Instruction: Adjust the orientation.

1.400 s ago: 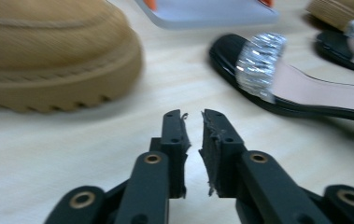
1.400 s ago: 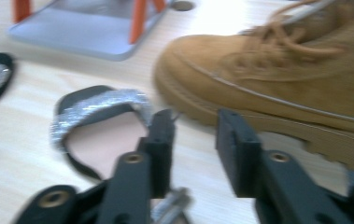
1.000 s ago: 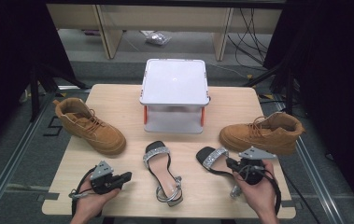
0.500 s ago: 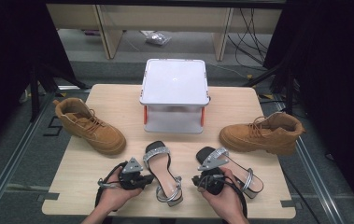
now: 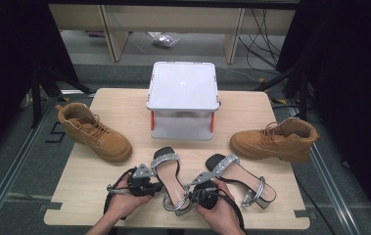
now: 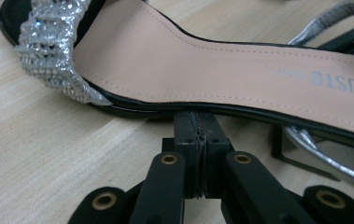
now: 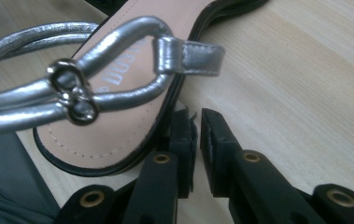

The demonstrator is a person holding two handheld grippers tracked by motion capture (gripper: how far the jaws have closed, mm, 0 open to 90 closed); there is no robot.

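Note:
A black sandal with a glittery silver toe band lies at the table's front centre, toe away from me. My left gripper is at its left side. In the left gripper view the left gripper is shut, with its tips against the sole's edge below the pink insole. My right gripper is at the sandal's right side near the heel. In the right gripper view the right gripper is all but shut and holds nothing. It sits beside the heel's rim, under the silver ankle strap.
A matching sandal lies just right of my right hand. Tan boots stand at the left and at the right. A white lidded box stands at the back centre. The table's front edge is close under my hands.
Both hands have moved inward from the table's front corners. The grippers now flank the middle sandal, and the right gripper has passed over the right sandal.

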